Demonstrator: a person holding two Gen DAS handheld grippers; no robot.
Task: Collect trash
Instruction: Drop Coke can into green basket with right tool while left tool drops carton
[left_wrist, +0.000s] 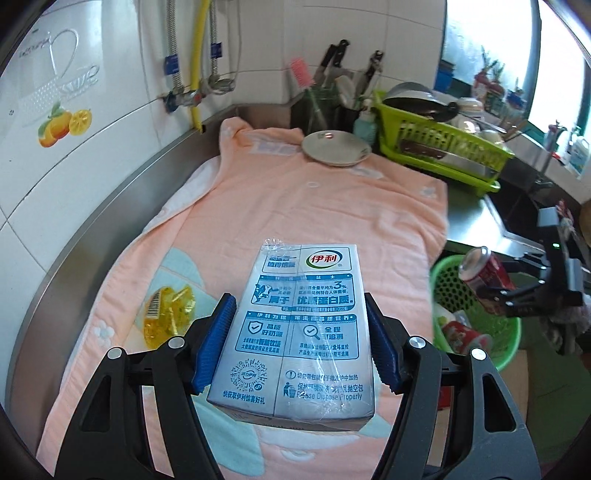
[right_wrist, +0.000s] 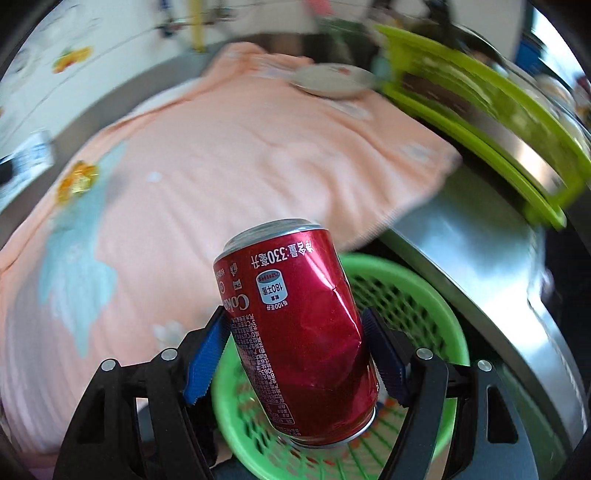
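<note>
- Blue ribbed pads line the fingers of the left gripper, which are clamped on the two long sides of a milk carton.
- The carton is held flat above a peach towel spread over the steel counter; a strip of clear plastic film is seen lying along its printed top face.
- At 9 o'clock of the carton, a crumpled yellow wrapper with a barcode label is seen lying on the towel.
- At 12 o'clock, at the far end of the towel, a white plate is seen, with a lime dish rack just beside it at 3 o'clock.
- The right gripper is closed on a dented red soda can, gripped by its sides and tilted.
- The can is held over a green mesh basket, which is placed off the counter edge; another red can is seen already inside the basket in the left wrist view.
</note>
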